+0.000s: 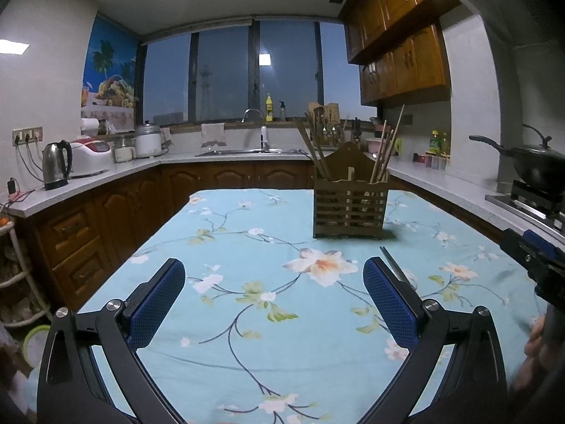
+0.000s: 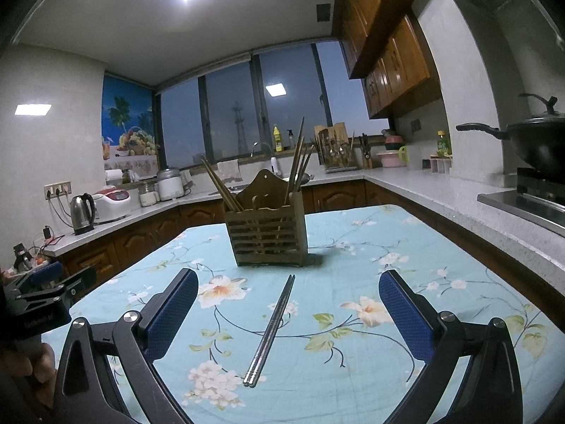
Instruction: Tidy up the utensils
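Wooden caddy holds wooden chopsticks; metal pair on tablecloth; both claws wide.

A home kitchen; wooden cabinets, sink, kettle, wok on the stove.

Metal chopstick pair flat on tablecloth, near slatted wooden holder holding upright wooden chopsticks.

Two metal chopsticks, one wooden holder
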Demonstrator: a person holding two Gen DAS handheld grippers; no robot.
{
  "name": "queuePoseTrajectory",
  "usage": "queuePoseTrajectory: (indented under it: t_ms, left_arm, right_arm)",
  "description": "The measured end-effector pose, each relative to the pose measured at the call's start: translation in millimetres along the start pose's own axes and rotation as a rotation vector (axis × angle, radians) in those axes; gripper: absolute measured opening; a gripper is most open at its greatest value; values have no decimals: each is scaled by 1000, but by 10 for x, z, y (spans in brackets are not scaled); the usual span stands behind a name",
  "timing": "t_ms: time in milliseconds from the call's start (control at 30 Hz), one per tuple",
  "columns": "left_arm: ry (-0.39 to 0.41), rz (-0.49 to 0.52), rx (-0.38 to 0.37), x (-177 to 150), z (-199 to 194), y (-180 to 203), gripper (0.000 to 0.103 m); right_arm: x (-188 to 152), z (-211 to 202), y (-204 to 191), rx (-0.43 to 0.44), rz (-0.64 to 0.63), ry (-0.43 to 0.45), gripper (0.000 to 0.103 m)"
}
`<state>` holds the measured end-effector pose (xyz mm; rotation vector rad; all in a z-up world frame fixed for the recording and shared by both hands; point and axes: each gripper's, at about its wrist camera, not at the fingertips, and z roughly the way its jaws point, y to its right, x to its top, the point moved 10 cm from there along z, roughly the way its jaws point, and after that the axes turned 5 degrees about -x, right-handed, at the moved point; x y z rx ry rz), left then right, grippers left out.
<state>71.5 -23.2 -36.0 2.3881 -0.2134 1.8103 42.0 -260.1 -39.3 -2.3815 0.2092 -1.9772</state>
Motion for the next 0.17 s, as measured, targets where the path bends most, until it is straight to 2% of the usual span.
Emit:
queuePoseTrajectory:
  t_ms: [167]
  left_arm:
    - [-10, 2, -13, -9, 43, 34, 103]
  right_arm:
    - [-9, 40, -2, 6, 4, -18, 103]
